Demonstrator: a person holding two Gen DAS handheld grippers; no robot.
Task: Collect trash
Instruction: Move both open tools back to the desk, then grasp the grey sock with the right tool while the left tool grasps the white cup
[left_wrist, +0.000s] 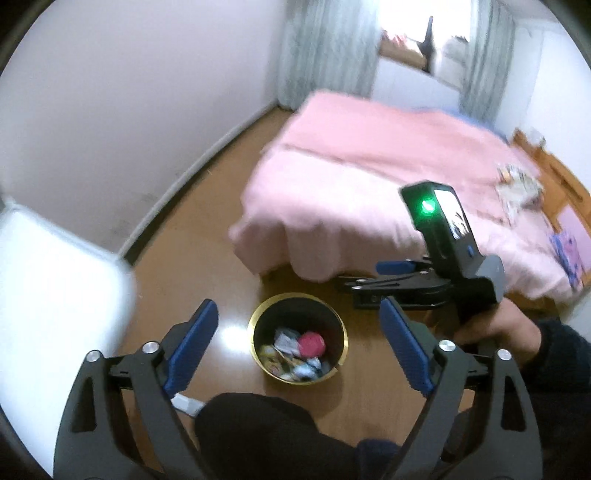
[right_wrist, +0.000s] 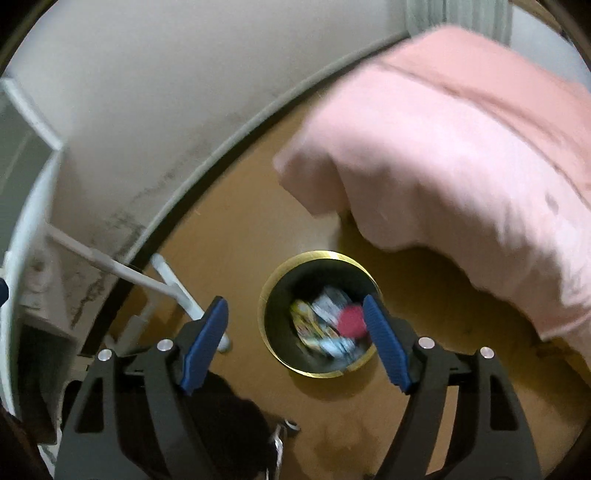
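A black trash bin with a gold rim (left_wrist: 255, 325) stands on the wooden floor beside the bed; it also shows in the right wrist view (right_wrist: 264, 306). Inside lie several wrappers (left_wrist: 284, 341) and a red round piece (left_wrist: 312, 343), blurred in the right wrist view (right_wrist: 351, 319). My left gripper (left_wrist: 295, 343) is open and empty, above the bin. My right gripper (right_wrist: 295, 332) is open and empty, also above the bin; in the left wrist view it (left_wrist: 384, 284) is seen from the side to the bin's right. More wrappers (left_wrist: 517, 188) lie on the bed at the far right.
A bed with a pink cover (left_wrist: 369, 184) fills the right side; it also shows in the right wrist view (right_wrist: 461, 147). White furniture (left_wrist: 48, 288) stands at the left. A white-legged frame (right_wrist: 173, 284) stands by the wall. A dark-clothed leg (left_wrist: 266, 432) is below the grippers.
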